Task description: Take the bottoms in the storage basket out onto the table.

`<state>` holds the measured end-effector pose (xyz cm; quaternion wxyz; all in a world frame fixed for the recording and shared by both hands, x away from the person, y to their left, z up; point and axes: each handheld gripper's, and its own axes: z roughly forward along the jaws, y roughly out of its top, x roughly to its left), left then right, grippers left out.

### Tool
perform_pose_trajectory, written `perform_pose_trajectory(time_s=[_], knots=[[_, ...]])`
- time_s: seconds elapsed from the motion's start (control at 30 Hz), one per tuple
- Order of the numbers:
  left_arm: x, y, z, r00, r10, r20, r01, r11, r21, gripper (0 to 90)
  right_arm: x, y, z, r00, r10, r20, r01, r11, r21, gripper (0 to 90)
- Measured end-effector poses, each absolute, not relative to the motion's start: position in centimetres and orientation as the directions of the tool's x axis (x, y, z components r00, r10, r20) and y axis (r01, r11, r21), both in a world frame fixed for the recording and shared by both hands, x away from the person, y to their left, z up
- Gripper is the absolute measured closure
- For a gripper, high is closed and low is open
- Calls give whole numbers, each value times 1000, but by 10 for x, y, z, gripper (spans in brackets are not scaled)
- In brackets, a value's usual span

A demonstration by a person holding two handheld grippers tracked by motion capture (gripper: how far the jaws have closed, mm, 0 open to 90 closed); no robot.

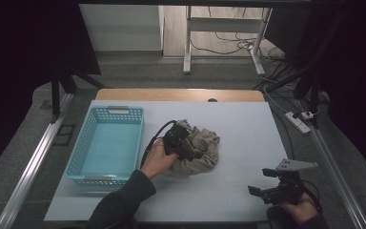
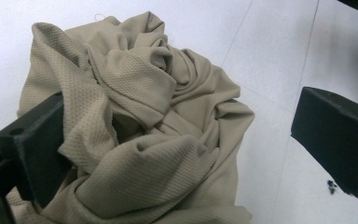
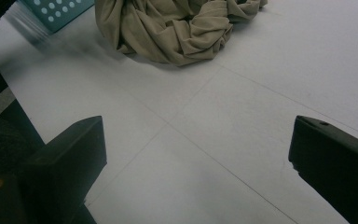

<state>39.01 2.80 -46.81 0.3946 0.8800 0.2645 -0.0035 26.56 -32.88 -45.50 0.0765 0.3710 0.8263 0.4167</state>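
The left gripper [image 1: 187,143] sits low over a crumpled beige garment [image 1: 201,149], its jaws spread wide. In the left gripper view one jaw presses into the folds at the heap's side while the other stands clear over bare tabletop, so nothing is clamped. The beige garment [image 2: 140,126] is a knit fabric bunched into a rounded heap near the middle of the white table [image 1: 248,129]. Just beside the heap, toward the table's left edge, stands a light blue plastic basket [image 1: 106,146] with perforated walls. The right gripper [image 1: 262,183] rests near the table's front right corner, well apart from the garment, jaws held wide apart over bare surface.
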Motion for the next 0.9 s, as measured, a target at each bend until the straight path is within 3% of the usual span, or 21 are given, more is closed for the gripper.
perform_pose_trajectory(time_s=[0.9], knots=[[377,45,-454,852,468,-234,476,-507,719,0,265,-329,-454,-715,676,181,546,377,748,38]])
